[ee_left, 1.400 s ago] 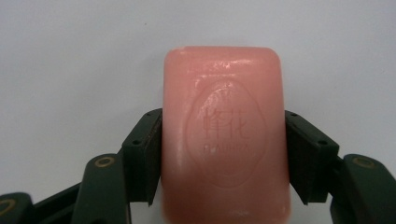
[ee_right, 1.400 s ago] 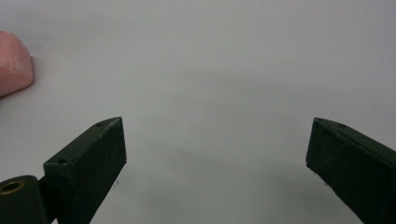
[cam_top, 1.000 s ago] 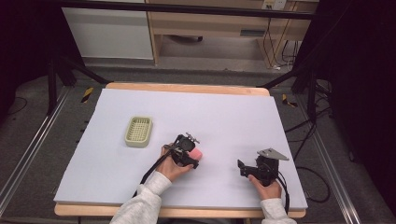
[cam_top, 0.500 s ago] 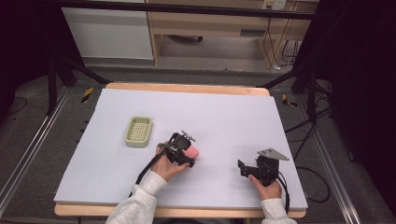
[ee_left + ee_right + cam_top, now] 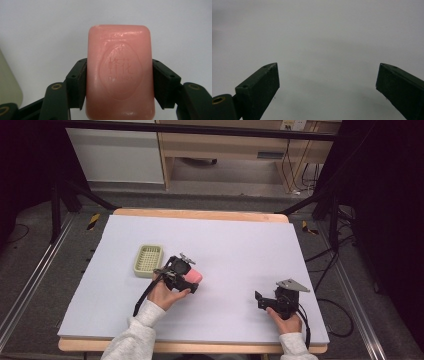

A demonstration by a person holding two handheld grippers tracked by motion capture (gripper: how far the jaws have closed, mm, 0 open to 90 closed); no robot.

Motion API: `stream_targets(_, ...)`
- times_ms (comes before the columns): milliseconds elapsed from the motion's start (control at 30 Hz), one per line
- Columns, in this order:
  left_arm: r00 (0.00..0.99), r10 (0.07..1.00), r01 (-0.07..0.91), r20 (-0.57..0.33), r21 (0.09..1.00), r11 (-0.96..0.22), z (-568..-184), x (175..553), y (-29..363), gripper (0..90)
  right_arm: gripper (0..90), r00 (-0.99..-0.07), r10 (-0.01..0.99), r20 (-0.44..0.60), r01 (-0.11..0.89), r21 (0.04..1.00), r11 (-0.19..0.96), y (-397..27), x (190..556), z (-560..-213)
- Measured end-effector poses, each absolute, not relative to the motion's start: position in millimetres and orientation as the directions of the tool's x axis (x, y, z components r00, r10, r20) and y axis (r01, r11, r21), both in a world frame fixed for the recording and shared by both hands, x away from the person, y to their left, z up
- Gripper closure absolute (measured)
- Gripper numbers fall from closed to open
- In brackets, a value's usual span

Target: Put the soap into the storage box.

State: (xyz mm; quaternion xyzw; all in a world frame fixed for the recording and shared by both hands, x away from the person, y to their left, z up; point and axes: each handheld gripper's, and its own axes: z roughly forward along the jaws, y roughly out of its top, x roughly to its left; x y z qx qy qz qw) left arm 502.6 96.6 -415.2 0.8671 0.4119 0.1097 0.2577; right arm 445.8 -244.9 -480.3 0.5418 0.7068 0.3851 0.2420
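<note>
lying lengthwise between left hand-held gripper jaws, pink soap bar

A white table with a wooden edge. Beyond its far side, a wooden cabinet; cables trail at right.

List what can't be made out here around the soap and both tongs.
- Pink soap bar, left gripper view: near end cut off by the bottom edge; sides covered by the left tongs; underside hidden.
- Soap stamp: lower lettering too faint to read.
- Green tray: contents too small in high view; a sliver at the left gripper view's edge.
- Right tongs: open over bare table, lower parts cut off.
</note>
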Motion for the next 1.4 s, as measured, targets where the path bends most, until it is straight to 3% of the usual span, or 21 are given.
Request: stream_targets(1400,0.457,0.889,0.728,-0.039,0.59,-0.348,-377.2,535.8,184.4,37.2,5.2,-0.29,0.954,0.072,0.584,0.804,0.117,-244.3,445.7,-480.1)
